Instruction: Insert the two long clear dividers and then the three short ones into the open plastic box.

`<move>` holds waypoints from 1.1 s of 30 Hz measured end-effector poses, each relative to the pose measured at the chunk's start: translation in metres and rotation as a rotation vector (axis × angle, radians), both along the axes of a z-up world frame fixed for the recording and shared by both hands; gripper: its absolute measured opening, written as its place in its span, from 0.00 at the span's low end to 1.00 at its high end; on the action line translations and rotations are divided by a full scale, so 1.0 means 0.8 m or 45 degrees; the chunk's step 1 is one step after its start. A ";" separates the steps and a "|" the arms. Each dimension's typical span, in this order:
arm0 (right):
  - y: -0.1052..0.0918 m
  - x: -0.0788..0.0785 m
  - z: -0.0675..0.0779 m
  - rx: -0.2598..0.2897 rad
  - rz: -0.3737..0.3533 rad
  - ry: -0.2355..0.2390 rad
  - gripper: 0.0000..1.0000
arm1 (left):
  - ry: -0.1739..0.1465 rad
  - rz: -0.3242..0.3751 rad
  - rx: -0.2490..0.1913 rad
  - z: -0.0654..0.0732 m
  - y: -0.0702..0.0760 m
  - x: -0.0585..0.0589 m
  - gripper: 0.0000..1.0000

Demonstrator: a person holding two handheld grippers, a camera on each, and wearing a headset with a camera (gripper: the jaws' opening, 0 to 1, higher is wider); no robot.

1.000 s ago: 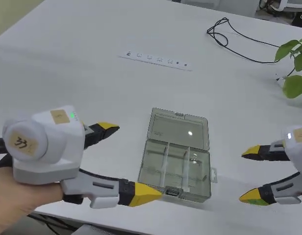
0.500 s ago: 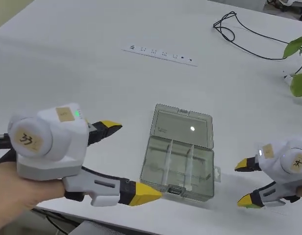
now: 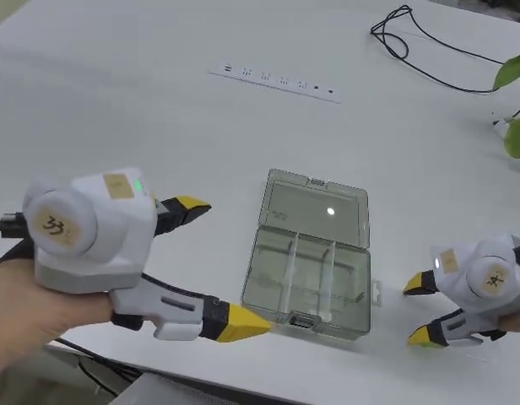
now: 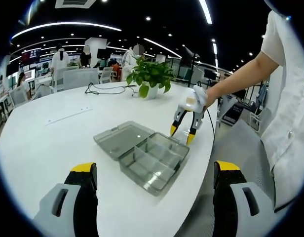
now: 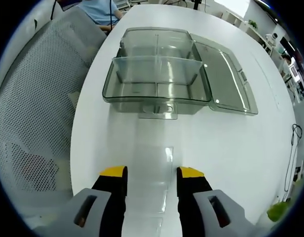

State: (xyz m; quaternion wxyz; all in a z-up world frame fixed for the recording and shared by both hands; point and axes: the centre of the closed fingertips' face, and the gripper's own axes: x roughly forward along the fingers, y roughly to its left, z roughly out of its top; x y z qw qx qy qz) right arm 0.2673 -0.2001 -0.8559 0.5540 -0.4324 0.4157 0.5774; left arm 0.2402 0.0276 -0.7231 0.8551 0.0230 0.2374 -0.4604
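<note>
White table point(image 3: 159, 126) carrying open clear plastic box point(image 3: 306, 283) near front edge, two long dividers point(image 3: 287, 266) standing inside. Left gripper point(image 3: 228, 265) hovering wide open, empty. Right gripper point(image 5: 152, 173) half open over flat short divider point(image 5: 168, 154); likely needing low, square pinching on thin edges.

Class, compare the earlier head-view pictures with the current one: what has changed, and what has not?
The right claw has moved in toward the plastic box and tipped down toward the table; both claws are open, gripping nothing. The left claw and the box, lid open, stayed put.
</note>
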 end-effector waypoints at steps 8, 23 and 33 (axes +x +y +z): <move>0.004 0.000 0.001 0.003 0.000 -0.018 0.33 | -0.006 -0.011 -0.010 0.001 0.001 0.006 1.00; 0.005 0.003 0.007 0.027 -0.033 -0.043 0.33 | 0.000 -0.034 -0.014 0.001 -0.006 0.010 1.00; 0.017 0.008 0.056 0.129 -0.101 -0.150 0.33 | 0.041 -0.017 -0.058 0.013 -0.017 0.015 0.99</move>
